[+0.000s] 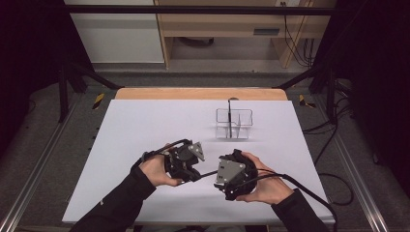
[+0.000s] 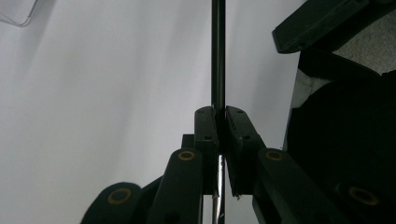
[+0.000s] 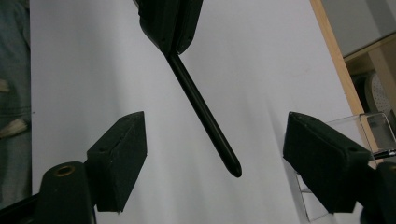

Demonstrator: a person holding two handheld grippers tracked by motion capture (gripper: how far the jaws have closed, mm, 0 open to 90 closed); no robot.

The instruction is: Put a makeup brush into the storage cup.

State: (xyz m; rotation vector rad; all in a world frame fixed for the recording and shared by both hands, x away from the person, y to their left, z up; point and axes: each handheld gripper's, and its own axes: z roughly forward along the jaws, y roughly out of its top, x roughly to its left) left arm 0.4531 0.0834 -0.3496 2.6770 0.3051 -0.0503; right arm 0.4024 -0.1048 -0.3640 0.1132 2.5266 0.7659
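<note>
My left gripper point(image 2: 218, 135) clamped on black pen point(image 2: 218, 56), near centre of table point(image 1: 145, 130). Right gripper point(image 3: 215, 154) jaws wide apart, pen tip between, untouched. Pen looks light, stiff, slick; I'd grip mid-barrel. Clear holder point(image 1: 234, 123) far right.

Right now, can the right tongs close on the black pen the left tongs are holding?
Probably yes. The black pen sticks out of the shut left tongs and its free end lies between the open jaws of the right tongs, apart from both pads, with nothing else in that gap.
</note>
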